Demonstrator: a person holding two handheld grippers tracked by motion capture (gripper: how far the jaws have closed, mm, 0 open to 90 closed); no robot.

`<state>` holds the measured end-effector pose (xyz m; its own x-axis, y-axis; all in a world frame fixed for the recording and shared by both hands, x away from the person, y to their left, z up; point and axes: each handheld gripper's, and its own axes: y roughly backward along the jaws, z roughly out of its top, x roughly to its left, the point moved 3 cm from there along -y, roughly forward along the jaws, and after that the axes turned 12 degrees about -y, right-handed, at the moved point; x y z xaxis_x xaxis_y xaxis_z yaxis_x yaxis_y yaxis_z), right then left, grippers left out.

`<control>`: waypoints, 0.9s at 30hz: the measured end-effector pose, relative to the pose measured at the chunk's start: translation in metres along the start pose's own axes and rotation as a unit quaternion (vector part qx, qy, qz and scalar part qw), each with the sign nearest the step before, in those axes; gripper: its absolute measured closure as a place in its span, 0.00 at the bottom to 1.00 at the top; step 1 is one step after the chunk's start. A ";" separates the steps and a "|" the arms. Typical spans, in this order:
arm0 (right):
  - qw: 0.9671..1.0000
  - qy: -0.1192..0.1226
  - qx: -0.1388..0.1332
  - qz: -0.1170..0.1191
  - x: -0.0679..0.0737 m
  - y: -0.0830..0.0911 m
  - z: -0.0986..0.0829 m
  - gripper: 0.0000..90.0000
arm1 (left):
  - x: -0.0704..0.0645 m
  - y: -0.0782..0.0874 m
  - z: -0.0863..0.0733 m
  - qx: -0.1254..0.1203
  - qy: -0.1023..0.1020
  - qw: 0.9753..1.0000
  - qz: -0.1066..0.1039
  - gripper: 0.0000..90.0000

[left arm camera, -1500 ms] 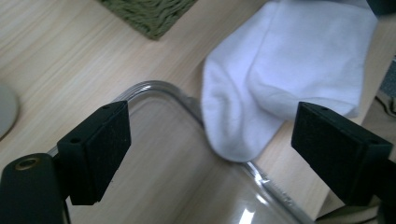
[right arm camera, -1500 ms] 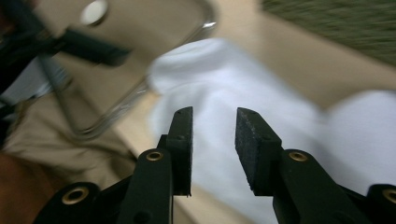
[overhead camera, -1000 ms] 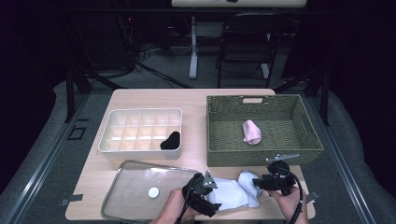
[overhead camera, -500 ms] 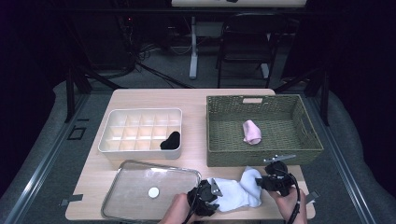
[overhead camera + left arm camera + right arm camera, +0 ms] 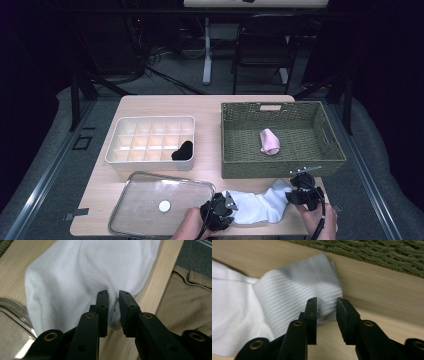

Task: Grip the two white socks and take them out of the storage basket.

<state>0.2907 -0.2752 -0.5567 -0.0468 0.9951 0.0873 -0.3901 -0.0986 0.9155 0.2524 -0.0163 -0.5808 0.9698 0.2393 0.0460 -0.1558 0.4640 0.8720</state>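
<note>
Left gripper view, left claw pinching white sock

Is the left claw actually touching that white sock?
Touching. In the left gripper view, the left gripper pinches a fold of the white sock between its nearly closed jaws.

A sock is being kept at the table's near edge, right of a lid, before a basket; an organizer is lying left.

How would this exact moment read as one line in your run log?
left gripper: pinching white sock fold | right gripper: jaws apart astride ribbed cuff | sock: flat on table, before wicker basket
</note>
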 end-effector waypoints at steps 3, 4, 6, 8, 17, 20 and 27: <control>1.000 -0.001 -0.023 0.015 -0.002 0.001 0.002 0.70 | -0.001 0.001 0.001 -0.007 -0.004 1.000 0.001 0.88; 1.000 -0.002 -0.025 0.017 -0.003 -0.001 0.003 0.68 | 0.000 0.002 0.001 -0.008 -0.005 1.000 0.003 0.89; 1.000 -0.002 -0.023 0.015 -0.004 -0.007 0.004 0.68 | 0.000 0.003 0.001 -0.008 -0.006 1.000 0.003 0.90; 1.000 0.003 -0.010 0.007 -0.005 -0.015 0.004 0.76 | 0.000 0.004 0.001 -0.010 -0.008 1.000 0.006 0.91; 0.999 0.009 -0.033 0.009 -0.001 -0.001 0.004 0.96 | 0.010 0.018 0.002 -0.035 -0.006 0.999 0.012 0.92; 0.999 0.009 -0.042 0.009 0.002 0.004 0.004 0.97 | 0.015 0.025 0.002 -0.044 -0.002 0.999 0.018 0.92; 0.997 0.016 -0.064 0.036 -0.007 -0.008 0.010 0.73 | 0.023 0.027 -0.001 -0.037 0.008 0.999 0.016 0.91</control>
<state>0.3037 -0.2817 -0.5607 -0.1080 0.9848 0.1359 -0.4993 -0.1720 0.8492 0.2702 0.0028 -0.5572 0.9613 0.2675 0.0653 -0.2006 0.5179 0.8316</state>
